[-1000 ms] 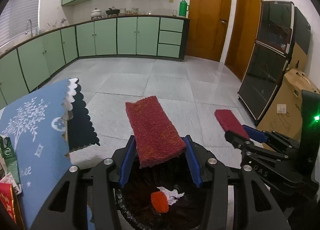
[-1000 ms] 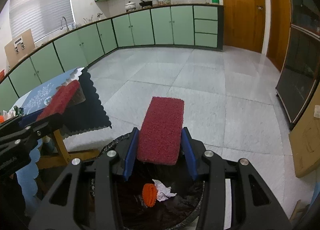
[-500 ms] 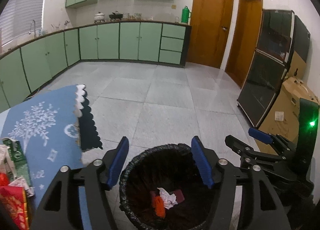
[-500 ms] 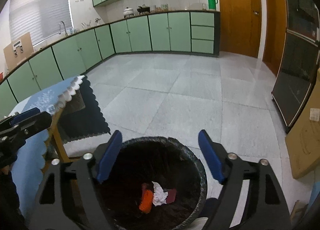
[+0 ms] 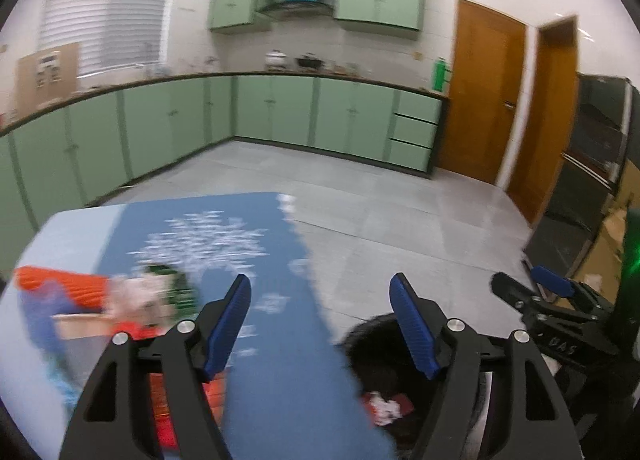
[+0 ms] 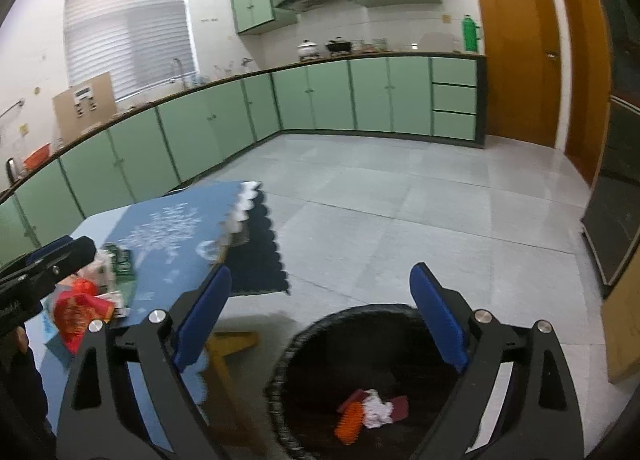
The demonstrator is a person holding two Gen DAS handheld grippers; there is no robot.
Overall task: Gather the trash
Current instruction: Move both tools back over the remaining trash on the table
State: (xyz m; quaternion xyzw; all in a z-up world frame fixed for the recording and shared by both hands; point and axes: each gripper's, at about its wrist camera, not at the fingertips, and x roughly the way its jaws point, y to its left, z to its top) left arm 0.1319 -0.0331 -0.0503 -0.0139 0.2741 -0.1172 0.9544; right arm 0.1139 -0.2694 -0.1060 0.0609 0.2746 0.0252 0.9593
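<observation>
The left gripper (image 5: pixel 320 322) hangs wide apart and empty above the edge of the blue tablecloth (image 5: pixel 224 244), beside the black bin (image 6: pixel 304 344). The right gripper (image 6: pixel 320 314) is spread just as wide, holding nothing, over the bin. Inside the bin lie an orange brush (image 6: pixel 349 422), crumpled white paper (image 6: pixel 376 414) and red pads (image 6: pixel 398 408). More wrappers (image 6: pixel 82 314) sit on the tablecloth left of the bin
</observation>
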